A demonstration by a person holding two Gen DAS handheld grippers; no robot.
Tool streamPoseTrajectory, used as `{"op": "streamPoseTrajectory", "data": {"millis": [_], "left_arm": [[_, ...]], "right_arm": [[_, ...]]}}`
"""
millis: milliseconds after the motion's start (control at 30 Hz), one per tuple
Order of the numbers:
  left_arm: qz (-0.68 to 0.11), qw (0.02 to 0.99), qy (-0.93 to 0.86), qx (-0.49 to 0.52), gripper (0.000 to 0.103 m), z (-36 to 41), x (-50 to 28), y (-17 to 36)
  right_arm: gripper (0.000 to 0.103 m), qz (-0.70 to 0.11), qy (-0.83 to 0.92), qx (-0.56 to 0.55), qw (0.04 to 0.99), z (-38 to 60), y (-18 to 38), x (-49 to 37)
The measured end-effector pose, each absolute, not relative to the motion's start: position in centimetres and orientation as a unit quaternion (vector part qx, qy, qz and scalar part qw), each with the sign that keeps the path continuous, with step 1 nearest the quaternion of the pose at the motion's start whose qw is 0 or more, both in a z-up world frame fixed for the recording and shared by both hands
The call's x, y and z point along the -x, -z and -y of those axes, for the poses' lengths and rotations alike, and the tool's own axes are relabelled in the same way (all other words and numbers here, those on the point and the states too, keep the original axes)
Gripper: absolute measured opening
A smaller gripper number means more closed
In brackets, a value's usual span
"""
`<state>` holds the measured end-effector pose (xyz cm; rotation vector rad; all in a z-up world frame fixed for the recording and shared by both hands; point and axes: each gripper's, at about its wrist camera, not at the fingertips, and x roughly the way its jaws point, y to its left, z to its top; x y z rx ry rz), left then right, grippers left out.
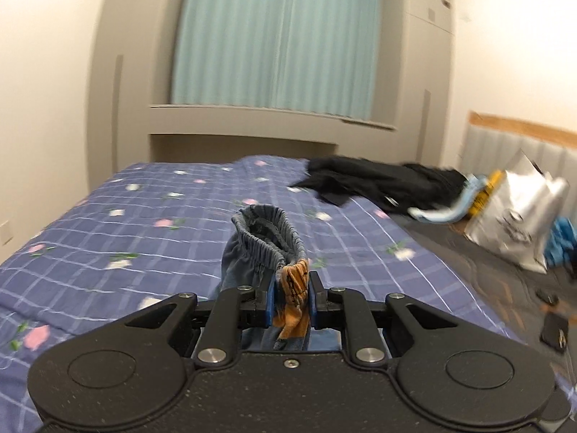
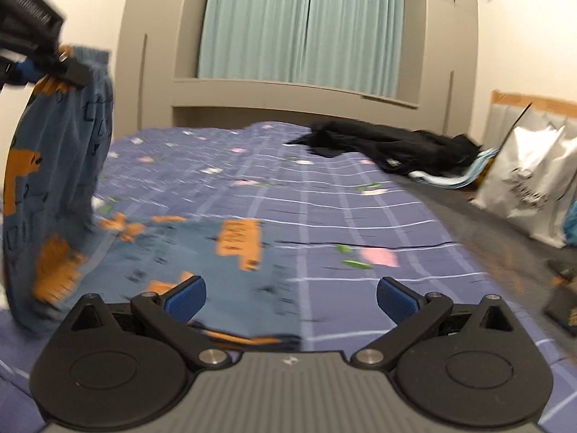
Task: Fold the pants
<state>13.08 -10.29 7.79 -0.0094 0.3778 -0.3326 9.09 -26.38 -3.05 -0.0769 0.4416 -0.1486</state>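
Note:
The pants (image 2: 61, 166) are blue with orange prints and an elastic waistband (image 1: 268, 231). My left gripper (image 1: 292, 296) is shut on the waistband edge and holds it up above the bed; it also shows in the right wrist view (image 2: 47, 68) at top left. The pants hang down from it and the lower part lies spread on the bed (image 2: 216, 252). My right gripper (image 2: 291, 297) is open and empty, low over the bed, with its left finger over the spread cloth.
The bed has a purple checked flowered cover (image 2: 360, 209). A pile of black clothes (image 2: 396, 144) lies at the far right of the bed. A white bag (image 2: 533, 187) stands by the headboard. Small dark items (image 1: 553, 328) lie at the right edge.

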Motion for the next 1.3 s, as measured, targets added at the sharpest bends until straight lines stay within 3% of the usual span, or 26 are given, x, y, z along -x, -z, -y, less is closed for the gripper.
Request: {"op": "streamPoseTrajectory", "data": {"millis": [133,300,500,600,667,867,967,1300], "left_arm": [[-0.217,0.956,0.199,-0.005,0.019,13.3,-13.4,-5.4],[-0.263,0.94,0.217,0.014,0.023,14.2,-14.1,-2.9],[-0.283,0.928,0.24,0.034,0.036,13.6,-14.5,-1.6],[-0.286,0.923,0.252,0.055,0.052,13.0,-14.4,-1.4],[-0.286,0.921,0.254,0.07,0.071,12.5,-14.4,-1.4],[-0.282,0.928,0.219,0.105,0.097,9.9,-14.0,-1.4],[-0.276,0.94,0.166,0.114,0.102,7.9,-13.7,-0.7],[-0.31,0.938,0.043,0.145,0.102,2.0,-13.5,2.8]], "right_arm": [[0.103,-0.229,0.105,0.079,0.964,26.8,3.6,-8.8],[0.103,-0.24,0.128,0.054,0.961,28.0,4.1,-8.6],[0.103,-0.25,0.137,0.01,0.958,29.7,4.6,-8.4],[0.103,-0.252,0.139,-0.004,0.958,30.2,4.7,-8.1],[0.103,-0.255,0.139,-0.013,0.957,30.5,4.8,-8.2],[0.103,-0.255,0.139,-0.033,0.956,31.0,5.1,-8.0],[0.103,-0.25,0.139,-0.037,0.958,31.0,5.1,-7.9],[0.103,-0.215,0.095,-0.04,0.971,30.0,3.8,-7.2]]}}
